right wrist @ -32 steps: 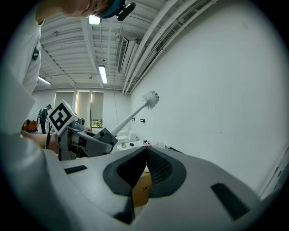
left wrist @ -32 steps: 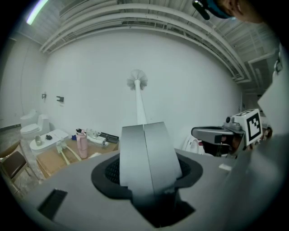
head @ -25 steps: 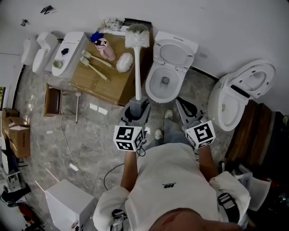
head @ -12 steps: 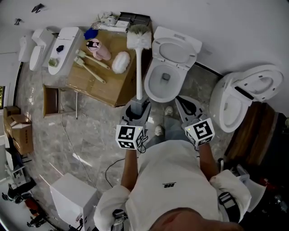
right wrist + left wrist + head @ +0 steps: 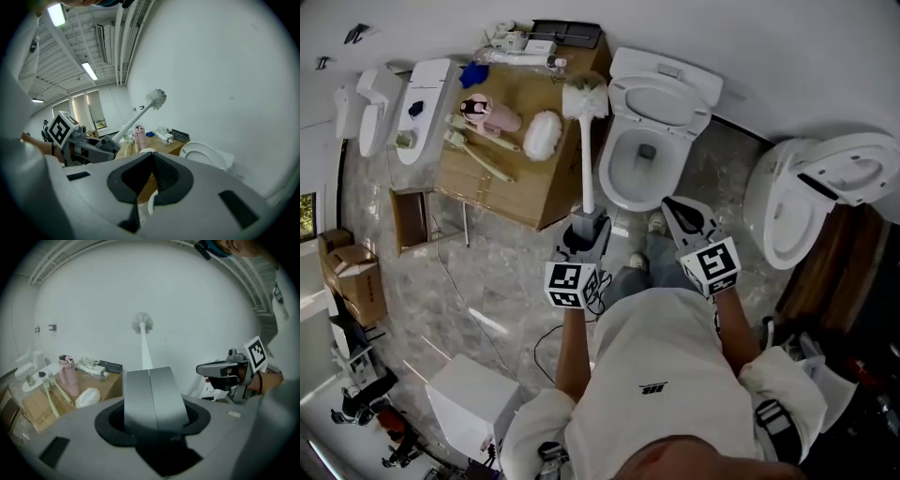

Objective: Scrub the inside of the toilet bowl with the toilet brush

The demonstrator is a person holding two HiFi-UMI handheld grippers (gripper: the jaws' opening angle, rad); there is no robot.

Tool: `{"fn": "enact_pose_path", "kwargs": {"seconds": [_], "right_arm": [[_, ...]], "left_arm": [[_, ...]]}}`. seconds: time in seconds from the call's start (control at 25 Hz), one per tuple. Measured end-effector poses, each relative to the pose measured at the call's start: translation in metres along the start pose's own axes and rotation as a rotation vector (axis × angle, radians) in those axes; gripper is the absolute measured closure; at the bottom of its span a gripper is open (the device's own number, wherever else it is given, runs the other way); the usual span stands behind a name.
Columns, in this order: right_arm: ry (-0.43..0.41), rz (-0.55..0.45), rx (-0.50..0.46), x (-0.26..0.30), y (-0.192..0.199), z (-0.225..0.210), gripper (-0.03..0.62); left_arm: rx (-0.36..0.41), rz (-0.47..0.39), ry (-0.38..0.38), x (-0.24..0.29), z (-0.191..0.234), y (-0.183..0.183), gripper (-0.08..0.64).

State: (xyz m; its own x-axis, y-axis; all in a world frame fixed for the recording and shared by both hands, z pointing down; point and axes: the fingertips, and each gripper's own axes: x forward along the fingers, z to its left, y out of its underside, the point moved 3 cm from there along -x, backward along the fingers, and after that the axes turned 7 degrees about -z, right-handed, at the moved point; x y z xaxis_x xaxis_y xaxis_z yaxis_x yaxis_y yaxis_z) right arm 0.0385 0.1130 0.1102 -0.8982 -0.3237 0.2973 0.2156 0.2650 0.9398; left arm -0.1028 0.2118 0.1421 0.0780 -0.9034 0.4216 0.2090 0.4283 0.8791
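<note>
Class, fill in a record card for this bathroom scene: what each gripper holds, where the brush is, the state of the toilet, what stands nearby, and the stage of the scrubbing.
left gripper: shut on the handle of the toilet brush
right gripper: shut, nothing between its jaws
brush position: raised in the air, bristles up, not in the bowl
toilet: lid up, bowl open, in front of the person
nearby: wooden table left of the toilet, pink bottle on it; second toilet to the right
task stage: scrubbing not yet begun
</note>
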Motion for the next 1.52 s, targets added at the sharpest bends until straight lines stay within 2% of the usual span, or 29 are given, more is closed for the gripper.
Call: {"fn": "enact_pose_path", "kwargs": {"seconds": [0.44,0.72,1.28,1.52], "right_arm": [[0.039,0.085,0.144,0.017,0.063,-0.045,0.597],[0.079,0.124,0.218,0.034,0.11,-0.051,0.597],[0.274,0.147,0.388,0.079,0.193,-0.046,0.597],[0.306,0.175,0.432,0.102,0.234,-0.052,0.597]], "left_arm": [[-0.01,0.178,0.04,0.062,0.012,0.067,0.331],[-0.011,0.289,0.072,0.087,0.033,0.121,0.331],[0.002,0.522,0.223,0.127,0.082,0.225,0.331],[-0.006,0.597,0.258,0.146,0.099,0.266,0.331]]}}
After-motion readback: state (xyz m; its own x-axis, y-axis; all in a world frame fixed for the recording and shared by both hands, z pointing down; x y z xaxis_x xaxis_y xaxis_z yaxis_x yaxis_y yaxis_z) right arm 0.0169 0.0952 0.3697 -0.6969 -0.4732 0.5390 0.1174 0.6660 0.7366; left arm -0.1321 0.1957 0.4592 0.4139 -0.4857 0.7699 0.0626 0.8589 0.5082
